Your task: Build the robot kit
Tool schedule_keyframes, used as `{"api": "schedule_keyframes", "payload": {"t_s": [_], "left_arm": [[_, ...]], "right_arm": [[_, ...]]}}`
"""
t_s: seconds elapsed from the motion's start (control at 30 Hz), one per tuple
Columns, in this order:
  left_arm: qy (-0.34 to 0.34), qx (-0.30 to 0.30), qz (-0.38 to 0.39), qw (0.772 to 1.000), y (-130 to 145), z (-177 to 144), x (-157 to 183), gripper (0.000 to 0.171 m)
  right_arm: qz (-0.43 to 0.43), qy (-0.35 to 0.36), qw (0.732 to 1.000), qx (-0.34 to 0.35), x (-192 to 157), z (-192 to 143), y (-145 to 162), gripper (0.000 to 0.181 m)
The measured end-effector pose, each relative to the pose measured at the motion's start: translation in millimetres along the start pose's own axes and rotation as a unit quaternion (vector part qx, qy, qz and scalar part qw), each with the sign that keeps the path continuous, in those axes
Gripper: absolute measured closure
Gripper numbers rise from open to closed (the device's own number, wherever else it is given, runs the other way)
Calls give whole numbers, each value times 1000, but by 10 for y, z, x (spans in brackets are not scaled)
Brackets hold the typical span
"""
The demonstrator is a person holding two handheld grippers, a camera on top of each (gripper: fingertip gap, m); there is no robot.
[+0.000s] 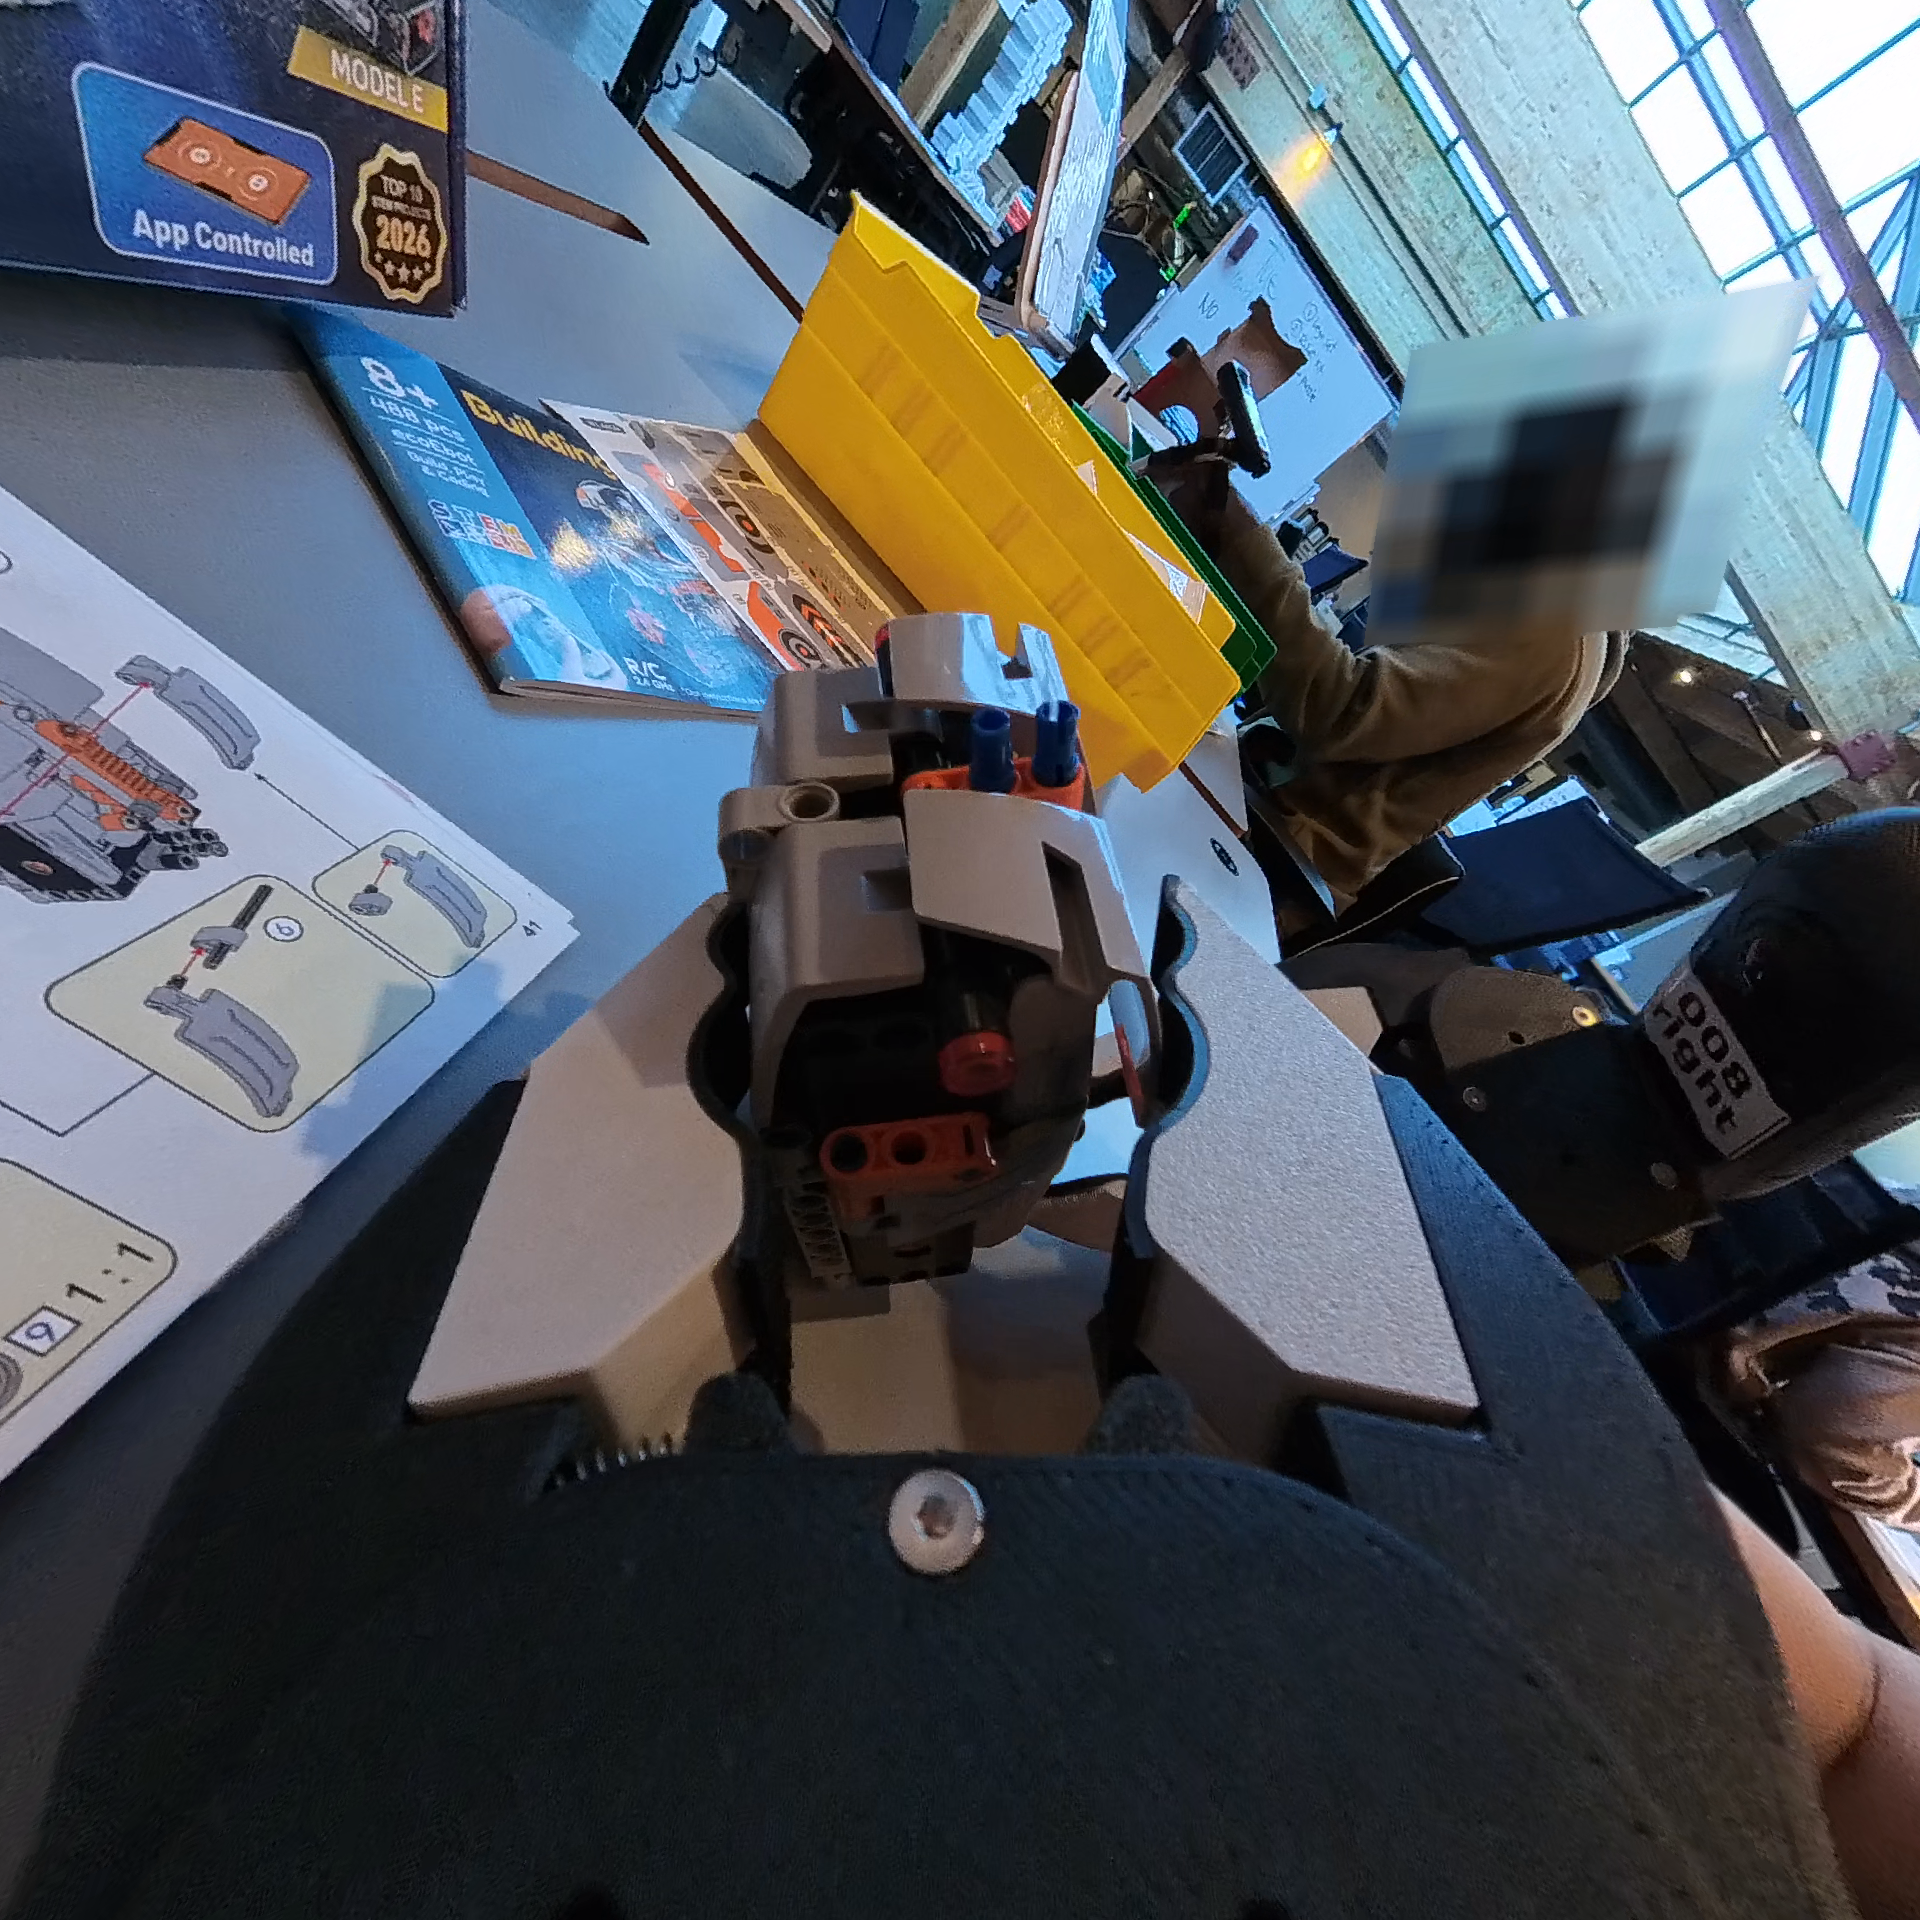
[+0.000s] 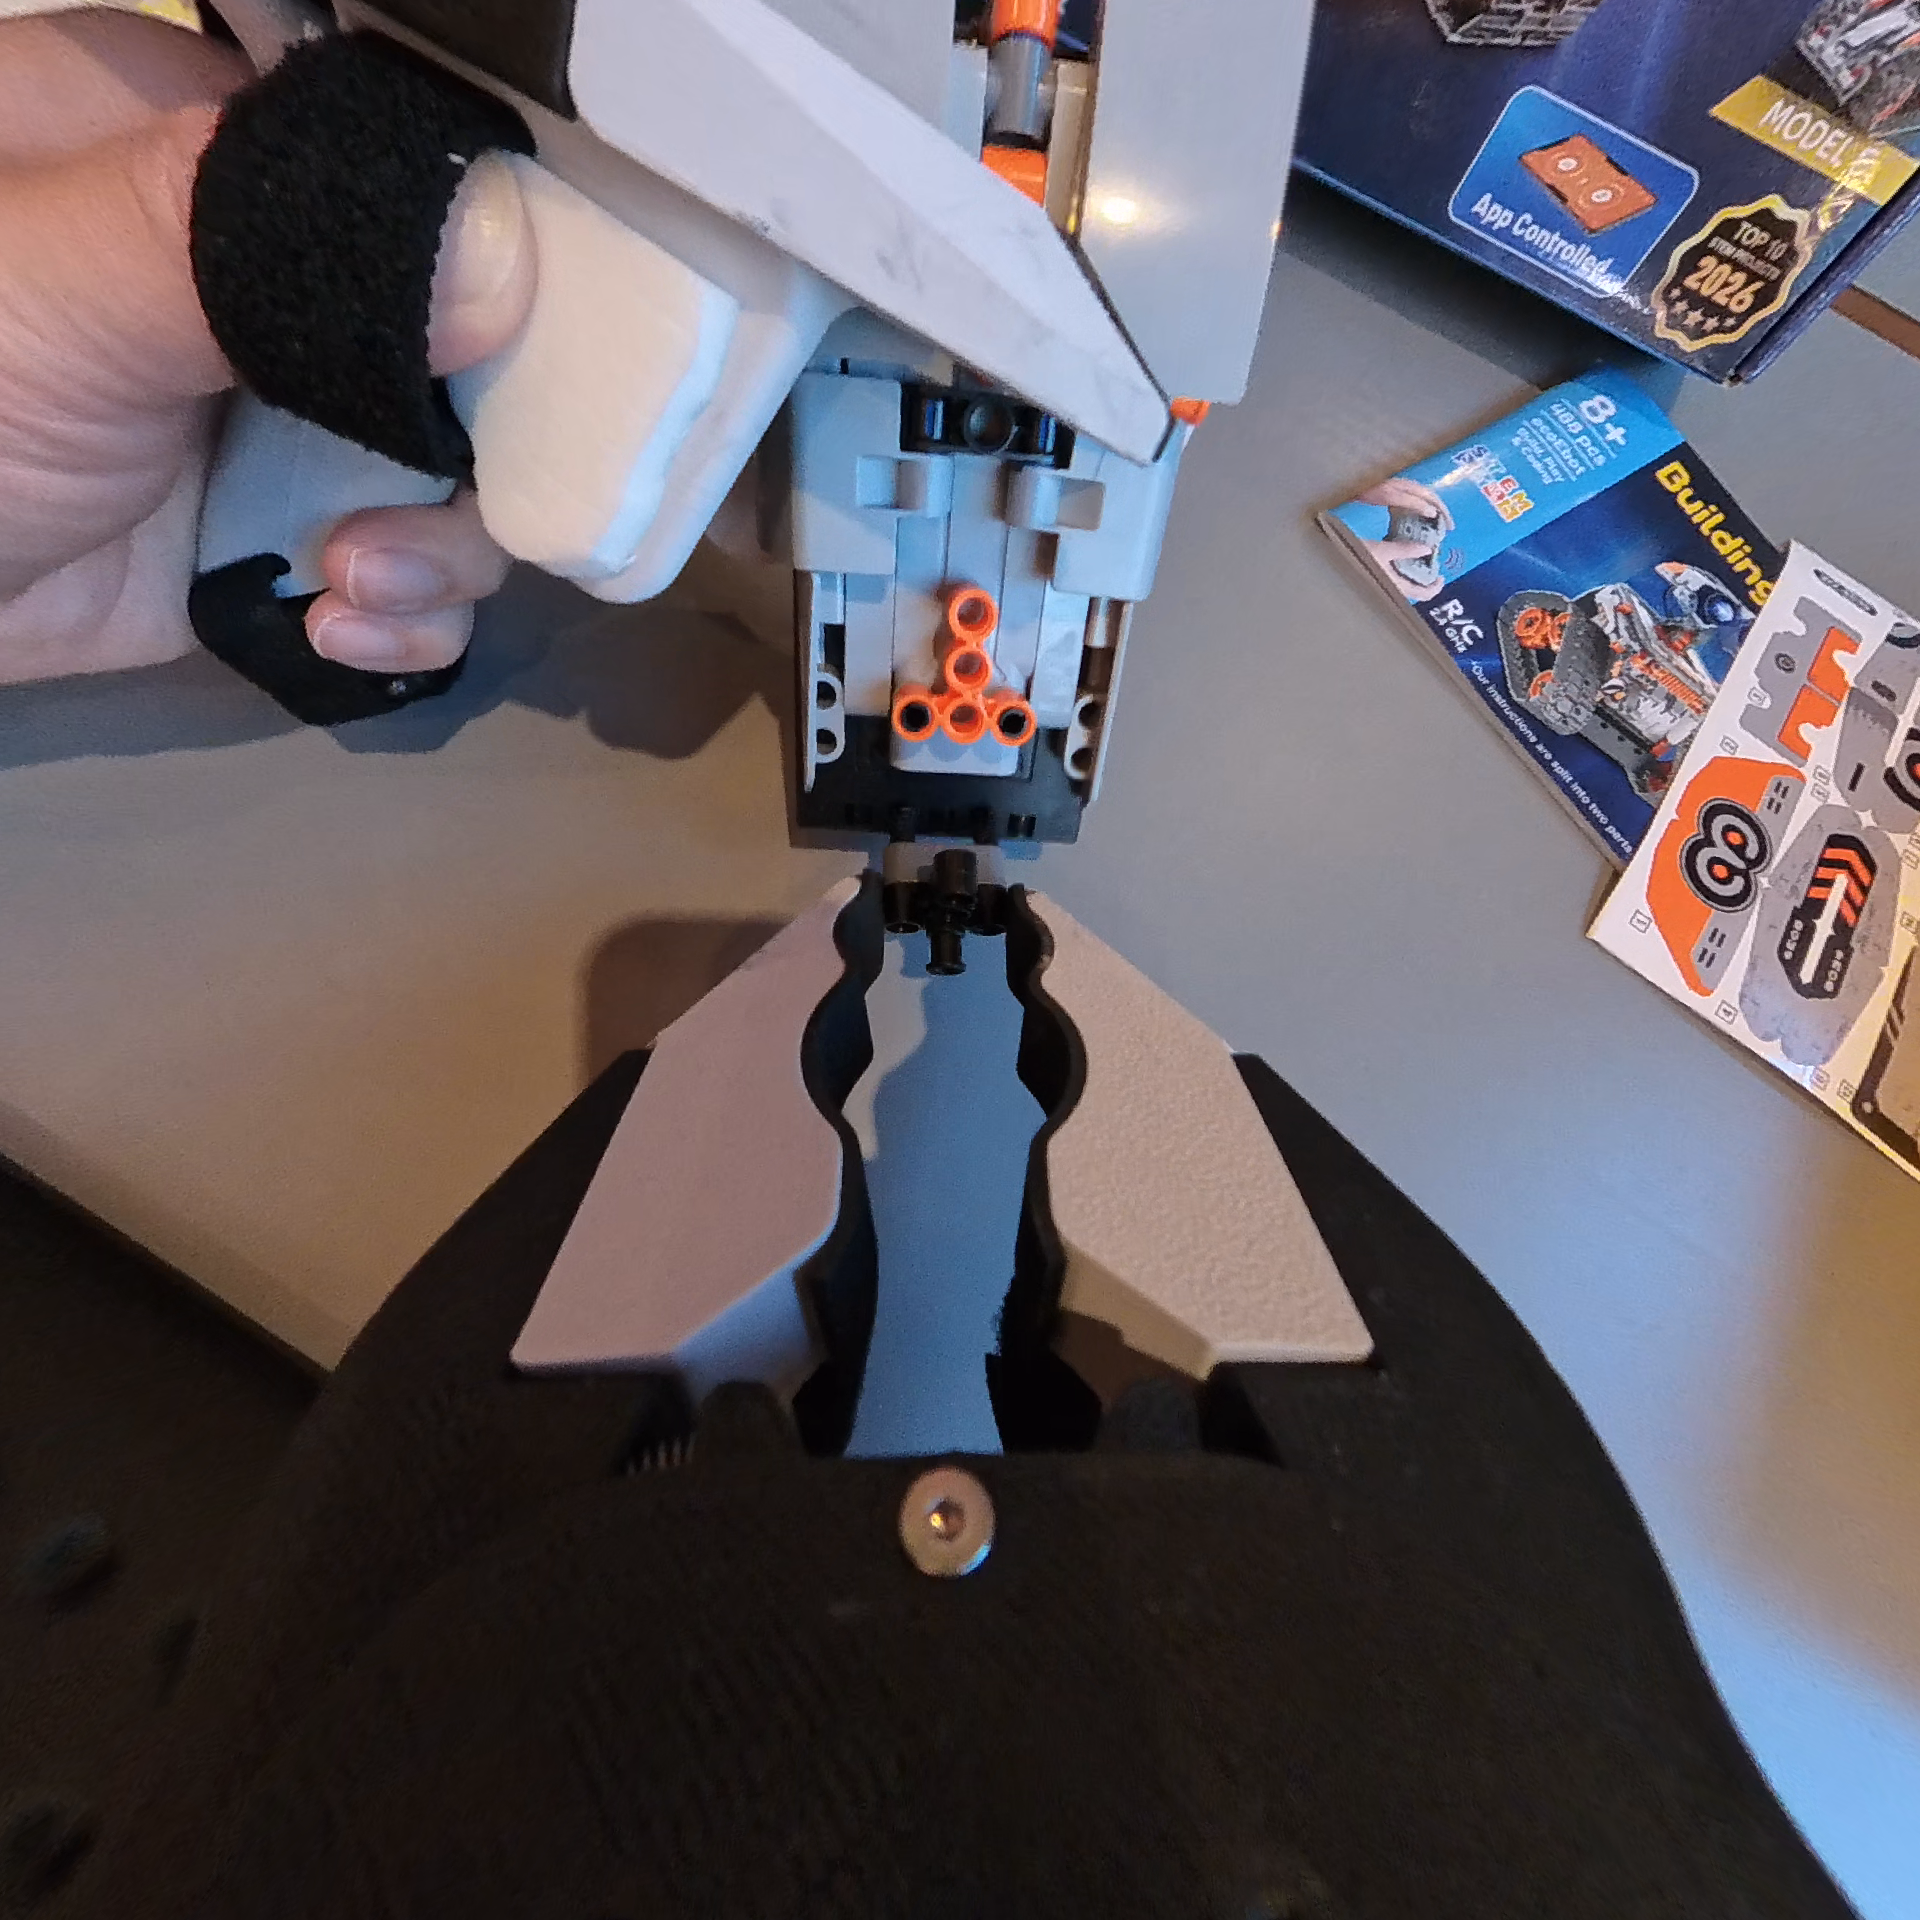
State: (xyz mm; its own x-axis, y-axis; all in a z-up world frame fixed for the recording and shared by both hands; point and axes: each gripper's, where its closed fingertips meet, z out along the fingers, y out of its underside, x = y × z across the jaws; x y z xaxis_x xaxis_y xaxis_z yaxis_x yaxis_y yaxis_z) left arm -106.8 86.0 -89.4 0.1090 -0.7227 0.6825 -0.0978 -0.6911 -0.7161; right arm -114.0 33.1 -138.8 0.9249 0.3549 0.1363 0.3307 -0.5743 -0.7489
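Note:
My left gripper [image 1: 951,904] is shut on a grey brick-built model [image 1: 831,935] with orange and blue parts and holds it above the table. In the right wrist view the model [image 2: 951,540] hangs between the left gripper's grey fingers [image 2: 831,208], which a hand [image 2: 94,364] holds. My right gripper [image 2: 943,896] is shut at its tips on a small black pin piece [image 2: 943,914]. The piece sits right against the model's black lower edge. The right gripper's black body [image 1: 1558,1091] shows at the right of the left wrist view.
On the grey table [image 2: 1351,1039] lie an open instruction sheet [image 1: 208,935], a blue booklet [image 2: 1538,582], a sticker sheet [image 2: 1787,831] and a dark blue box [image 2: 1621,156]. A yellow bin [image 1: 987,468] stands beyond, with a seated person [image 1: 1403,727] behind it. The gap from one gripper's tips to the other's is roughly 8 cm.

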Motion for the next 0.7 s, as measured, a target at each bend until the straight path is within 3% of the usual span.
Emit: {"api": "schedule_keyframes", "payload": {"t_s": [0.23, 0.5, 0.7], "left_arm": [[-2, 0, 0, 1000, 3, -3, -1, 97], [-6, 1, 7, 1000, 2, -2, 3, 97], [-6, 4, 1, 1000, 0, -8, -1, 97]], "right_arm": [[-22, -1, 999, -44, 1, 29, 30, 160], [-77, 5, 986, -146, 17, 6, 3, 160], [-44, -16, 975, -216, 11, 14, 29, 160]]}}
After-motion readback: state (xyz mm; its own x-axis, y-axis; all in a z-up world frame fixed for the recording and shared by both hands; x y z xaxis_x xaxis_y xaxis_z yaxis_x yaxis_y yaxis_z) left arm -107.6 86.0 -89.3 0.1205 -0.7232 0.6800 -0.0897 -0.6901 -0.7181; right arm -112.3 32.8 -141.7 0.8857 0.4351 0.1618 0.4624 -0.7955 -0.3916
